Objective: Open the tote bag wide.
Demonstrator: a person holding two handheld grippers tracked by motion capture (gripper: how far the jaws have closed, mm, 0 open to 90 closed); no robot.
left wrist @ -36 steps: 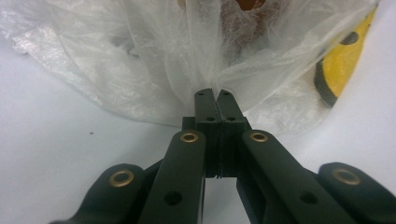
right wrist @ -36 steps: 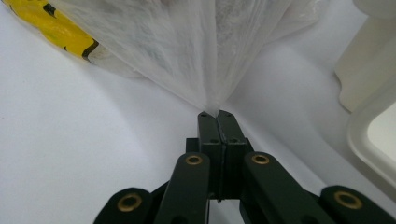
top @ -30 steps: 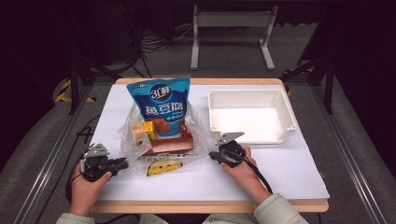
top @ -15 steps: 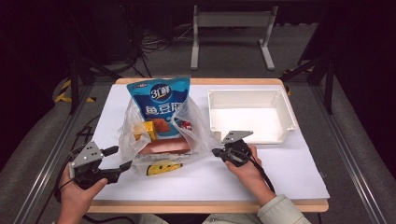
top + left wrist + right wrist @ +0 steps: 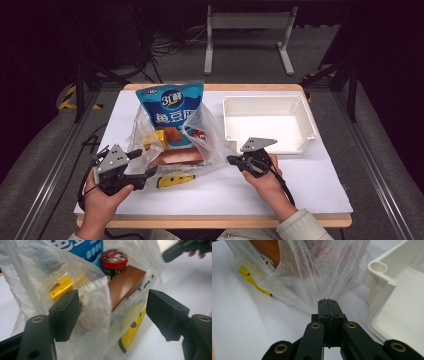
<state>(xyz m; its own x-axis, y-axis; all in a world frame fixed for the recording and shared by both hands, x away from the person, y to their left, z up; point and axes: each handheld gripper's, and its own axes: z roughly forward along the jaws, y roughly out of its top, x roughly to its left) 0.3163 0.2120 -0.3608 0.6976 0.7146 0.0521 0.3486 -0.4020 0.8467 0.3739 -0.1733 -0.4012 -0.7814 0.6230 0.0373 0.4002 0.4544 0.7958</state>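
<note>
I am looking along my right gripper point(image 5: 328, 301), whose flat black jaws are pressing together on a gathered fold of the thin, crinkled plastic bag point(image 5: 312, 275) at its right edge. My left gripper point(image 5: 112, 312) is standing spread, its blocky matte pads having just been opening, with the bag's wrinkled film lying loose between them and not pressed. The bag point(image 5: 170, 140) is sitting at the table's middle, translucent and slack. Inside it I am seeing a glossy blue snack pouch point(image 5: 172, 112) standing at twelve o'clock, a small yellow carton point(image 5: 61, 287) at nine o'clock, a dark jar with a round red lid point(image 5: 114, 260), a smooth brown rectangular box point(image 5: 126, 285) and a long yellow packet point(image 5: 131, 332) at six o'clock. At three o'clock from the bag, just beside it, a white moulded plastic bin point(image 5: 305, 117) with rounded corners is resting. Everything is lying on a white sheet point(image 5: 310, 185) covering a wooden table point(image 5: 215, 220). Beyond it the room is staying dark, with grey carpet, black cables and a pale metal stand point(image 5: 247, 35) at twelve o'clock.
</note>
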